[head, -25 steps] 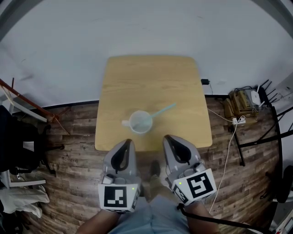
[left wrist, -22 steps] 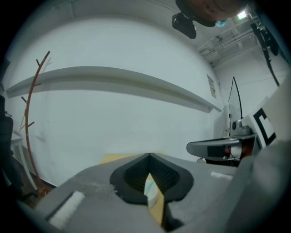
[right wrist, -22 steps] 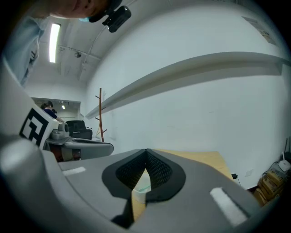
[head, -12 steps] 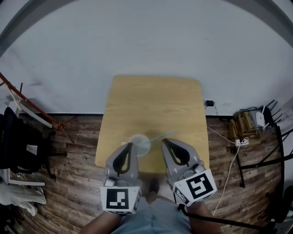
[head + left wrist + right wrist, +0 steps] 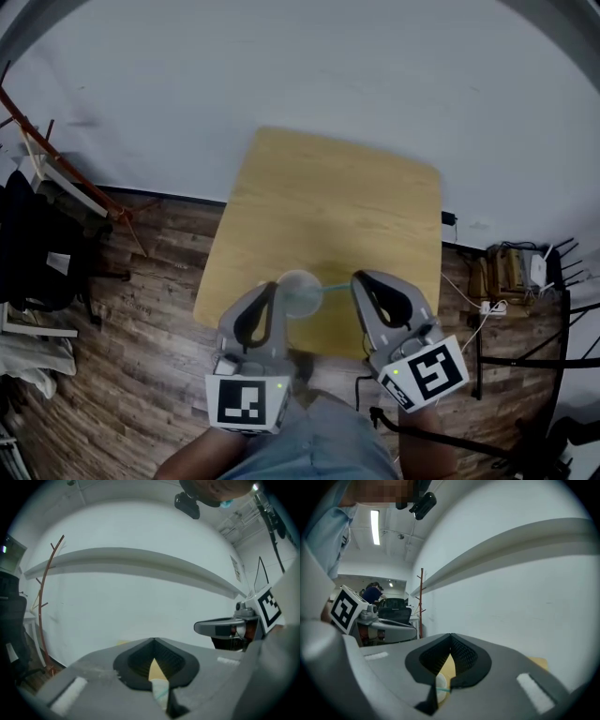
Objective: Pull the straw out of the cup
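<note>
Cup [image 5: 298,292] stands near the lower edge of the wooden table [image 5: 337,202], just left of centre in the head view. The teal straw [image 5: 335,286] is in it and leans out toward the right of the frame.

The left gripper [image 5: 272,285] comes up from the bottom of the frame, its tip just beside the cup's left side. Its own view shows the jaws meeting at a point, closed with nothing pinched. Through the gap behind that point a sliver of table and the pale cup with a teal streak are visible.

The right gripper [image 5: 360,277] reaches in from the lower right, its tip close to the straw's outer end. Whether they touch cannot be told. Its jaws are also pressed together and hold nothing, and its view shows the cup and straw low in the gap behind the tip.

Plank floor [image 5: 159,281] surrounds the table, and a white wall [image 5: 281,75] fills the top of the frame.
</note>
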{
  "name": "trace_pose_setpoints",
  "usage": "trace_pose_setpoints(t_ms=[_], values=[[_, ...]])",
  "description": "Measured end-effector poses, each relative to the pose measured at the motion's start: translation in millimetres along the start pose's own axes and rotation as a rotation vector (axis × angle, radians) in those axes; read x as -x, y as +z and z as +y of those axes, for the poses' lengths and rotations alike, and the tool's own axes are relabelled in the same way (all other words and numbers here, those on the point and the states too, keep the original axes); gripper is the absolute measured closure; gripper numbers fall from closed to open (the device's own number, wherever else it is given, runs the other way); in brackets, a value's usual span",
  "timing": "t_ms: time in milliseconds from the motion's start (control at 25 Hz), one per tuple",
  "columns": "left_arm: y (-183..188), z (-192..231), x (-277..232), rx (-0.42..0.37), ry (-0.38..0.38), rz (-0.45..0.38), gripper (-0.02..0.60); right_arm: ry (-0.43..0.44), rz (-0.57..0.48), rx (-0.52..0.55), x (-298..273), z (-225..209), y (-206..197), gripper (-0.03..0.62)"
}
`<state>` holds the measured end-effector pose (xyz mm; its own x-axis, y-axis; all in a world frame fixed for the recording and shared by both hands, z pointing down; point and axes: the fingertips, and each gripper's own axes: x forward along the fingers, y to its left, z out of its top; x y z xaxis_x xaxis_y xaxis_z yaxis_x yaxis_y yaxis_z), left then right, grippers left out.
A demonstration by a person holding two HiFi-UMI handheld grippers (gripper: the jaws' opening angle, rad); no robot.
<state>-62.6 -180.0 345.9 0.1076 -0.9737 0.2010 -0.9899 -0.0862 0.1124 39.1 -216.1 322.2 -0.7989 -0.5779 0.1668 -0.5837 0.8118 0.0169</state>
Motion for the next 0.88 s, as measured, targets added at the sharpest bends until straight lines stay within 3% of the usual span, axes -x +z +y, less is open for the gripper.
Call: trace_pose_setpoints(t_ms=[400,600,880], values=[[-43.3,18.8,-42.4,0.105,-0.021,0.148,0.561,0.225,0.176,0.07,-28.9,3.3,-32.6,0.582],[-70.5,31.0,-63.2,0.139,-0.018,0.199,0.561,0.342,0.269,0.148,-42.5,14.6,-69.1,0.439],[-86.3,38.7,-82.3,0.171,-0.026,0.248,0.561,0.512,0.435,0.313,-48.4,29.3,-114.8,0.405]])
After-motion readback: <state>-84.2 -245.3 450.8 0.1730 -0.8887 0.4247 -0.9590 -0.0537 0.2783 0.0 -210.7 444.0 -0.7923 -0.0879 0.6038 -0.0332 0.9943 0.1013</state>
